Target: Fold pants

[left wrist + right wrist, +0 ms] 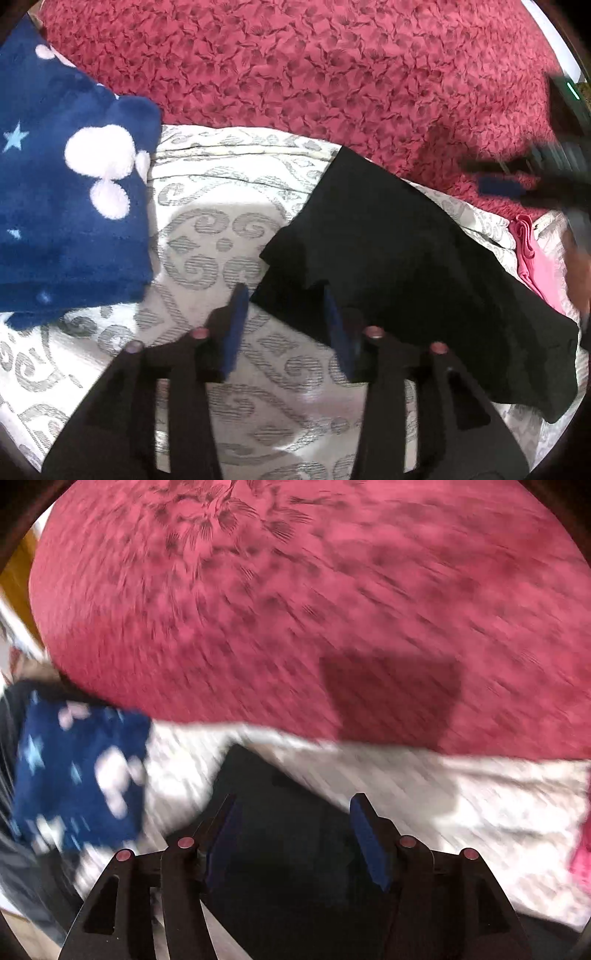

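The black pants (399, 258) lie folded on a white cloth with grey swirls (221, 229), running from centre to lower right in the left wrist view. My left gripper (284, 291) is open, its jaws straddling the pants' near left edge without holding it. My right gripper (524, 177) shows blurred at the far right of that view. In the right wrist view, my right gripper (291, 805) is open just above the black pants (288, 830). That view is motion-blurred.
A folded blue fleece with white blobs and stars (70, 206) lies on the left, also in the right wrist view (81, 775). A red floral bedspread (314, 74) covers the back. A pink garment (532, 258) lies at the right edge.
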The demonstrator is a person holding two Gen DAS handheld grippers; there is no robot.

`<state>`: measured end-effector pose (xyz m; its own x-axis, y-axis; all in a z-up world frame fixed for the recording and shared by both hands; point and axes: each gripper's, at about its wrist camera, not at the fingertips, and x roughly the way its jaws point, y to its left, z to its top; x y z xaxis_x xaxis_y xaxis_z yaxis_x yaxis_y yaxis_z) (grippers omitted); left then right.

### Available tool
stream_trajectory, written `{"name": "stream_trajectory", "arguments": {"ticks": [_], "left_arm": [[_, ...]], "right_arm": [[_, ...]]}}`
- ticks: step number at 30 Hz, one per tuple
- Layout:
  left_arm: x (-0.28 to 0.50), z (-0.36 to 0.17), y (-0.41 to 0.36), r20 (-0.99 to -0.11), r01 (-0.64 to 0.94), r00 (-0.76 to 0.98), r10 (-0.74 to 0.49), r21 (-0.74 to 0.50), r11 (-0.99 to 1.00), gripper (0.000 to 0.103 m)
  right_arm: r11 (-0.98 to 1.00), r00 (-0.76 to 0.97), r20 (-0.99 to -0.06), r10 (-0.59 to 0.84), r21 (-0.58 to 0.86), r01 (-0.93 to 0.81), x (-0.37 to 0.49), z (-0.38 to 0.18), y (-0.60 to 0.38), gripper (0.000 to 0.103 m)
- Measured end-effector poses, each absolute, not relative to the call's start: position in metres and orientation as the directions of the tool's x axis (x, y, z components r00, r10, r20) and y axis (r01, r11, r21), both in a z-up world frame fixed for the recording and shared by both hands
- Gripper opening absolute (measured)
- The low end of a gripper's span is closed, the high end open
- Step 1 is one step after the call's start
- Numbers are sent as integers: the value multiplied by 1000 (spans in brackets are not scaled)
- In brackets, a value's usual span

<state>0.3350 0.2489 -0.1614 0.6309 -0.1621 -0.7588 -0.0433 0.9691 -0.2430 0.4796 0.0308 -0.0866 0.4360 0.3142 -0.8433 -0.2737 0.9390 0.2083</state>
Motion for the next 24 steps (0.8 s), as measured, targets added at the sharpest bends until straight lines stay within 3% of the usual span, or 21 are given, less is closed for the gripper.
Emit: {"name": "stream_trajectory", "arguments": {"ticks": [2,6,10,12,14,16,18,24], "left_arm": [[334,-162,250,-757,-41,629,-176,-258,965,59],[337,-171,253,-784,-62,581,-219,-311,948,61],[342,-177,250,-784,-71,573,-238,-338,939,74],[348,-176,249,-776,-94,583,-242,-360,928,74],[356,-176,246,-771,-111,592,-233,-365,924,58],[360,-176,246,-767,-122,601,-225,-367,922,14],[362,-174,250,-734,-106,613,-293,-443,890,11],[359,-156,256,-673,-89,660,-333,-511,855,11]], "right_arm": [[946,463,-845,266,137,-294,444,-90,6,62],[960,504,-846,175,34,-276,364,-103,-53,62],[944,526,-845,94,-91,-316,310,-117,-63,62],[893,557,-829,47,-215,-396,285,-130,-44,62],[825,584,-811,32,-308,-473,271,-142,-20,64],[777,602,-798,32,-359,-517,265,-154,1,65],[758,616,-787,31,-383,-528,272,-164,21,65],[751,664,-746,39,-417,-512,303,-172,59,63]]}}
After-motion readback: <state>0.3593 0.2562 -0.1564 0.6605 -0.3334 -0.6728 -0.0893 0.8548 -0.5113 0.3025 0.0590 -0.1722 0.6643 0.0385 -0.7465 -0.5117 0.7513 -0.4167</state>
